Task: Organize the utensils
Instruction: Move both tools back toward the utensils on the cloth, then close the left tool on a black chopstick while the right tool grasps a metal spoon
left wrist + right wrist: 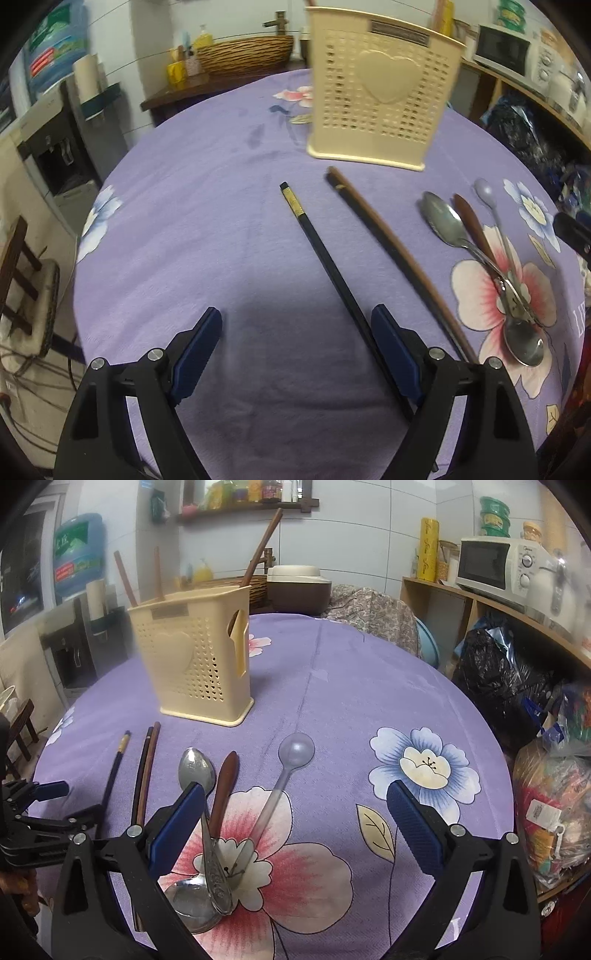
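- The left gripper (295, 343) tilts steeply down at the purple tablecloth (192, 221), fingers spread, gripping nothing.
- The black chopstick (321, 251) lies in front of the cream utensil holder (380, 96), running beside the gripper's right-hand finger.
- The right gripper (295, 812) hovers with fingers spread wide over the spoons (207, 849), also in front of the holder.
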A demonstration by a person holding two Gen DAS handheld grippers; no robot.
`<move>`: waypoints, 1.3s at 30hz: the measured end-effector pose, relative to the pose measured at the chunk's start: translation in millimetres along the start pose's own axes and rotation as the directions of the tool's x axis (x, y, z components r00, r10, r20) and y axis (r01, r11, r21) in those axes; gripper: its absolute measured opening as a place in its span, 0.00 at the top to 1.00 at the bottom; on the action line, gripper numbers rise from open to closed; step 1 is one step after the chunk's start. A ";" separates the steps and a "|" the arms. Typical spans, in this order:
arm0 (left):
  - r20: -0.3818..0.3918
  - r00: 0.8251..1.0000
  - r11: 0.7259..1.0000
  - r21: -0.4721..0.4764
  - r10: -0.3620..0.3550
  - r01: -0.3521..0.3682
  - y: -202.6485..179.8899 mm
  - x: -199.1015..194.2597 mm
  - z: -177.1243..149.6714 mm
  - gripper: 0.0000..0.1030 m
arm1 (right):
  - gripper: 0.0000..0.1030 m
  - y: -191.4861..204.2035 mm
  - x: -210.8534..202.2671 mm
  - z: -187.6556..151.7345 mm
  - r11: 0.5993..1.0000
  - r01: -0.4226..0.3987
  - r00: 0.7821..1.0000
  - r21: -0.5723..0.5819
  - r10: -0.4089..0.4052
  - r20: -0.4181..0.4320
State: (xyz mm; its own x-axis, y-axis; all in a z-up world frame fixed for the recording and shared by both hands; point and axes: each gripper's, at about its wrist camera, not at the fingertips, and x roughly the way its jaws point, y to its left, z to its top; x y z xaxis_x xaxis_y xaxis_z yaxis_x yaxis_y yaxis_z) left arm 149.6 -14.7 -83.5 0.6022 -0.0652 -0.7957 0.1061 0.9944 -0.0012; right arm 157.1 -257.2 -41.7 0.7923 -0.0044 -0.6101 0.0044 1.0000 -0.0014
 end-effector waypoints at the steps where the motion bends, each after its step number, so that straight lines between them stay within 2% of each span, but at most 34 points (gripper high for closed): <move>1: 0.008 1.000 1.000 -0.014 0.002 -0.002 2.8 -1.9 0.4 0.21 | 0.06 -0.8 0.0 0.0 1.000 -0.003 1.000 0.007 0.003 0.000; 7: 0.020 1.000 1.000 -0.020 -0.014 0.014 0.0 -0.4 11.8 0.22 | 0.06 5.4 -0.4 -1.6 1.000 -0.018 1.000 -0.003 0.018 0.000; 18: 0.026 1.000 1.000 -0.018 -0.005 0.005 -3.9 4.9 12.9 0.29 | 0.06 10.3 17.5 -7.2 0.997 0.032 0.997 -0.068 -0.036 -0.063; 20: 0.033 0.999 1.000 -0.014 -0.005 0.006 -3.9 4.4 13.6 0.29 | 0.09 9.0 26.6 -7.9 0.997 0.038 0.995 -0.071 -0.044 -0.084; 22: 0.038 0.999 1.000 -0.016 -0.009 0.010 -2.7 4.6 14.4 0.29 | 0.18 4.6 32.9 -6.0 0.998 0.027 0.994 -0.049 -0.032 -0.104; 26: 0.037 0.999 0.999 -0.033 -0.015 0.016 2.2 7.8 17.6 0.29 | 0.23 -7.6 39.4 1.1 0.999 0.033 0.993 -0.011 -0.034 -0.116; 28: 0.036 0.999 0.999 -0.030 -0.011 0.012 2.5 9.1 20.0 0.29 | 0.26 -8.5 38.1 4.6 1.000 -0.006 0.994 0.015 0.008 -0.112; 32: 0.029 1.000 0.999 -0.033 -0.004 0.005 1.9 12.2 22.1 0.29 | 0.29 18.8 39.4 10.5 0.986 -0.155 0.982 -0.059 0.148 -0.113; 33: 0.031 1.000 0.999 -0.036 -0.005 0.006 2.1 11.8 21.8 0.29 | 0.33 26.7 41.3 11.8 0.975 -0.209 0.973 -0.078 0.199 -0.121; 34: 0.032 0.999 0.999 -0.036 -0.008 0.009 2.3 11.0 21.1 0.29 | 0.34 36.9 45.0 13.5 0.956 -0.279 0.954 -0.095 0.264 -0.144; 36: 0.032 0.999 0.999 -0.037 -0.014 0.015 2.7 9.8 19.2 0.29 | 0.37 50.6 53.2 16.1 0.922 -0.368 0.920 -0.119 0.342 -0.193; 37: 0.031 0.999 0.999 -0.038 -0.015 0.016 3.2 9.1 18.4 0.29 | 0.40 55.0 57.2 16.3 0.916 -0.380 0.913 -0.129 0.350 -0.210; 39: 0.034 0.999 0.999 -0.044 -0.016 0.018 5.3 7.0 16.9 0.29 | 0.43 63.5 67.8 15.8 0.922 -0.354 0.919 -0.157 0.312 -0.242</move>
State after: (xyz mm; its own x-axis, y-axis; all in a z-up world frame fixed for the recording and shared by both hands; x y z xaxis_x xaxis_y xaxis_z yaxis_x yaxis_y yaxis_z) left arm 167.8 -11.2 -78.8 0.6271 -0.0841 -0.7744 0.0821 0.9958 -0.0416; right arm 220.8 -193.9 -70.6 0.5813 0.3082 -0.7531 -0.3728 0.9235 0.0902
